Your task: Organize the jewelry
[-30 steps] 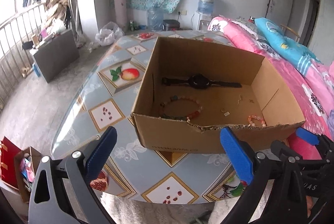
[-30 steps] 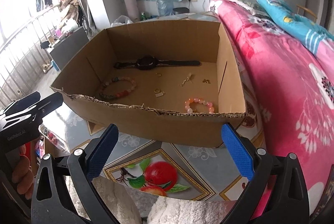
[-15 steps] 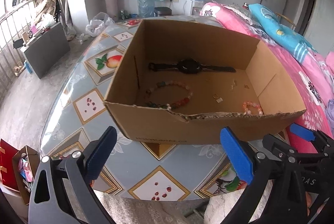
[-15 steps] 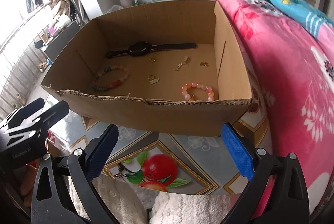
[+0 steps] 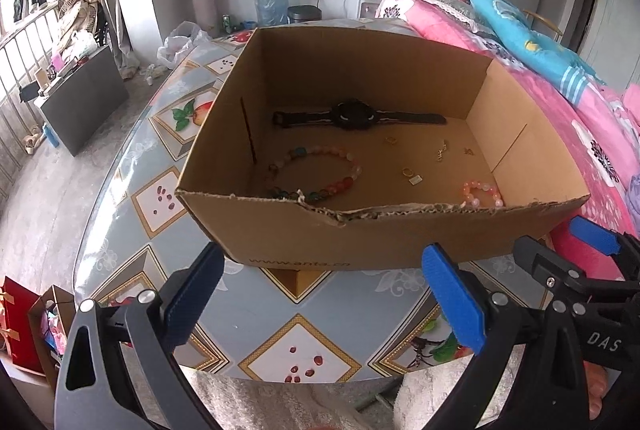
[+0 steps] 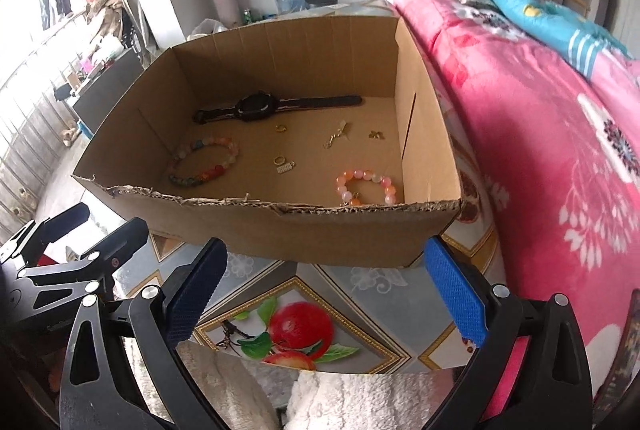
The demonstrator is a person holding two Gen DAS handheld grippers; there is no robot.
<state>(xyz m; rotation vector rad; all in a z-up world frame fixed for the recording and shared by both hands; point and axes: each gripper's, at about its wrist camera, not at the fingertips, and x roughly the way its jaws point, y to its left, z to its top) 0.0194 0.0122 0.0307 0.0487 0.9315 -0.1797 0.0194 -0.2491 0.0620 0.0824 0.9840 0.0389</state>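
An open cardboard box (image 5: 400,242) (image 6: 304,230) sits on the table. Inside lie a black watch (image 5: 354,115) (image 6: 256,107), a multicoloured bead bracelet (image 5: 316,171) (image 6: 204,159), a pink-orange bead bracelet (image 5: 482,191) (image 6: 366,185), and small gold pieces: a ring (image 6: 281,128), a chain (image 6: 335,135), a ring with a tag (image 6: 283,165). My left gripper (image 5: 324,286) is open, just short of the box's near wall, nothing between its fingers. My right gripper (image 6: 326,282) is open too, in front of the same wall.
The table (image 5: 132,197) has a glossy top with fruit pictures and ends close below the grippers. A bed with a pink blanket (image 6: 540,117) runs along the right. A white fluffy cloth (image 6: 352,402) lies under the right gripper. Floor clutter and a railing (image 5: 16,69) are at left.
Both grippers have risen and moved closer to the box, so I look more steeply into it. The jewelry has not moved. Both jaws stay open.
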